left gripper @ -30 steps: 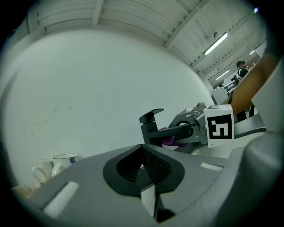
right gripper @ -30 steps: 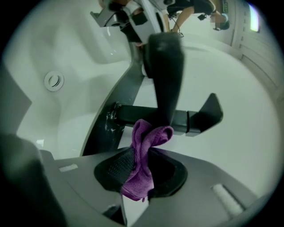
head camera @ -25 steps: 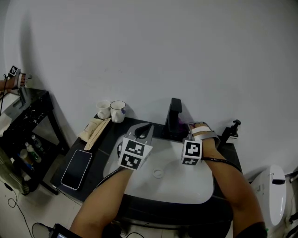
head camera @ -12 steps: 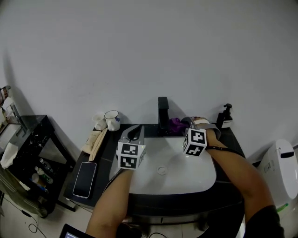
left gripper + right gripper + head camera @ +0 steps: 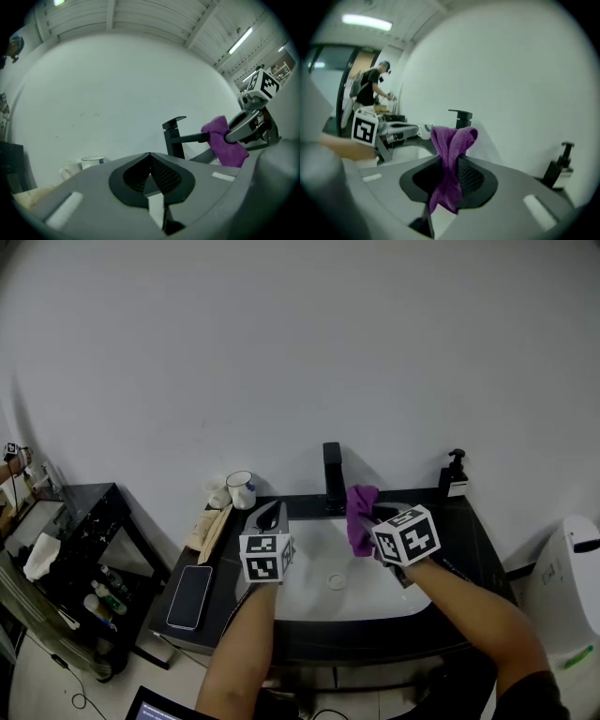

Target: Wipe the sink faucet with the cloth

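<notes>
While R gripper (image 5: 447, 174) pinches purple cloth (image 5: 452, 140) near faucet (image 5: 332, 474), L gripper (image 5: 151, 176) jaws together, empty.

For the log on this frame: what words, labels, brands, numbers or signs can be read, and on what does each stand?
No readable text in any view.
Marker cubes: black-and-white square patterns only, no letters.
Mug: blue mark, too small to read.
Soap dispenser: any label too small to read.
Phone: screen dark.

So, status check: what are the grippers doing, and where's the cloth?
Left gripper shut, empty, by the sink. Right gripper shut on cloth, beside the faucet; contact unclear. Nothing between them.
</notes>
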